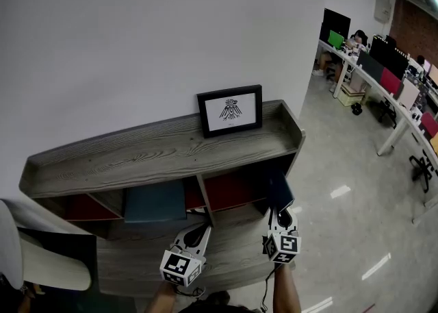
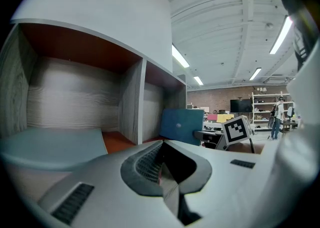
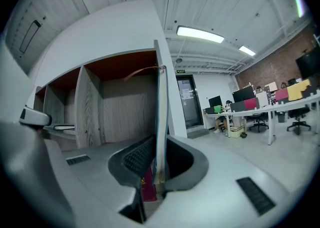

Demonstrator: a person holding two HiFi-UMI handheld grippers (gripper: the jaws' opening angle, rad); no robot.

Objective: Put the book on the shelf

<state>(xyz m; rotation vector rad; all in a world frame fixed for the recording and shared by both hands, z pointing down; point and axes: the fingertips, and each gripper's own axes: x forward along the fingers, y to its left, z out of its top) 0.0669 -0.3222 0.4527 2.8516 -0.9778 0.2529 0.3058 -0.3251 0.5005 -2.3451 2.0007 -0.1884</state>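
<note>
A dark blue book (image 1: 279,192) stands upright at the mouth of the shelf's (image 1: 157,151) right-hand compartment, and my right gripper (image 1: 279,216) is shut on its lower edge. Seen edge-on in the right gripper view, the book (image 3: 161,117) rises between the jaws of the right gripper (image 3: 157,172), with the red-backed compartments behind it. My left gripper (image 1: 198,233) hovers in front of the divider between the middle and right compartments. Its jaws (image 2: 162,174) are shut with nothing in them. From the left gripper view, the blue book (image 2: 182,124) is visible to the right, along with the right gripper's marker cube (image 2: 236,129).
A framed bird picture (image 1: 230,111) leans against the wall on the shelf top. A teal book (image 1: 155,202) lies flat in the middle compartment. A white chair (image 1: 48,264) sits at the lower left. Desks with monitors and chairs (image 1: 383,79) line the room's right side.
</note>
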